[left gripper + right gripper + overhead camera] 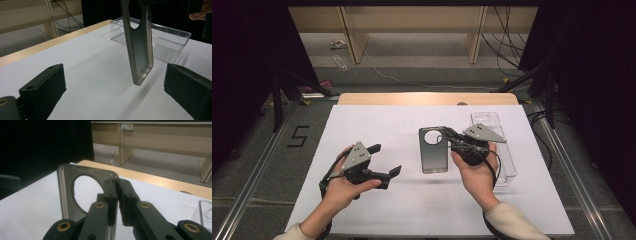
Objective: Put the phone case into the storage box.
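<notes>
My right hand-held gripper (451, 137) clamps the phone case (433, 150) mid-frame, long axis hanging downward above the table (377, 125); my left hand-held gripper (384, 160), jaws spread and empty, sits lower left.

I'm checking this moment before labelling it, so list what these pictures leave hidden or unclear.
- Phone case: in the left gripper view its top is cut off by the frame edge; in the right gripper view the right gripper, shut on its edge, covers its lower part.
- Clear tray: in the high view the right hand hides its near left side, and whether anything lies inside cannot be told.
- Left gripper: open, with nothing between its jaws.
</notes>
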Tool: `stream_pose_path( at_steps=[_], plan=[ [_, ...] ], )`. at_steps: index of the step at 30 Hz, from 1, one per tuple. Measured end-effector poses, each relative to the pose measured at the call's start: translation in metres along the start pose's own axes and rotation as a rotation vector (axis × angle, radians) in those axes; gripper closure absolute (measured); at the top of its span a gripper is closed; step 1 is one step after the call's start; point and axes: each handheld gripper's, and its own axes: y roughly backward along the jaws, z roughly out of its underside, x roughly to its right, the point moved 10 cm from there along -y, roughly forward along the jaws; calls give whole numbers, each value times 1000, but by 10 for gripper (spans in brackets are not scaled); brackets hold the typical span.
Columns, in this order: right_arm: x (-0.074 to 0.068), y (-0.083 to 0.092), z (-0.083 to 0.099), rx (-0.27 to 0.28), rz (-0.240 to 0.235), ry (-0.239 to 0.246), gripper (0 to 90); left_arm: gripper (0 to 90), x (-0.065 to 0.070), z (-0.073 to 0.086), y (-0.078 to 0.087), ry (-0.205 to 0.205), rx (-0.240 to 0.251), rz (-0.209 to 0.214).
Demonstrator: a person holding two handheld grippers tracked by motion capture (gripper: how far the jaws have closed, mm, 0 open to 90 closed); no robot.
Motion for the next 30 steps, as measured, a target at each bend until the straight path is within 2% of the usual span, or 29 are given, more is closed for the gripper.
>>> stream_pose_path(
  at_steps=[15,30],
  plan=[
    [14,7,-10,23,27,-23,855,20,-13,10,14,9,9,-34],
    [28,12,-18,44,47,-46,855,21,-15,20,20,11,1,-46]
  ],
)
